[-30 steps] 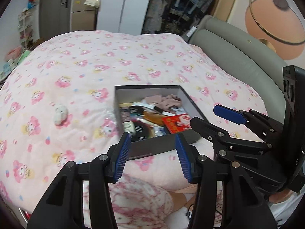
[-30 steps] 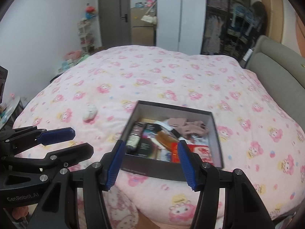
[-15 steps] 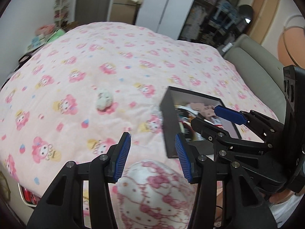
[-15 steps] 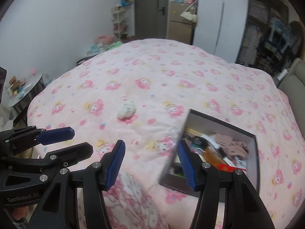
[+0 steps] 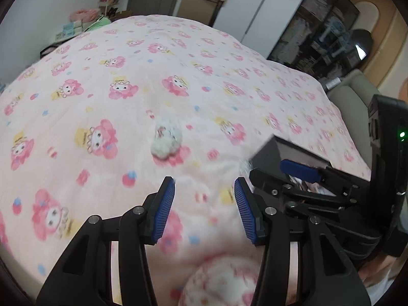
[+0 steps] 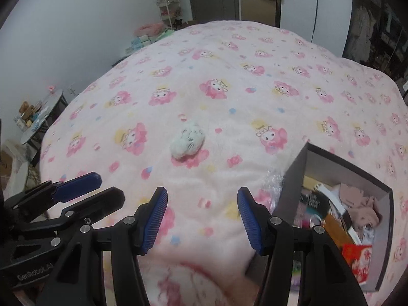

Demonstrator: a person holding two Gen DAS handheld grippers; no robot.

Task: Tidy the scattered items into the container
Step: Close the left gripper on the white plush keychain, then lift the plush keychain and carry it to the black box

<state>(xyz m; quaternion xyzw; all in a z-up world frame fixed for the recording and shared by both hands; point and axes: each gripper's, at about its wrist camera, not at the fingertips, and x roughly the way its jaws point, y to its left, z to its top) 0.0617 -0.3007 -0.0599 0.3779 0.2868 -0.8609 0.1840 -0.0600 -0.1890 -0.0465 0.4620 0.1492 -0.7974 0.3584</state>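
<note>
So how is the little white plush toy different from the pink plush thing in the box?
The white plush toy lies alone out on the blanket; the pink plush sits inside the box among other items. The white one is pale and rounded, the pink one dusty rose and crumpled. Both look soft, and neither gripper touches them.

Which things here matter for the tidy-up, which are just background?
Job:
- small white plush toy, loose on the blanket
- dark box, already holding items
- left gripper, right gripper, both open, empty

Background:
- pink blanket
- side table
- shelf rack
</note>
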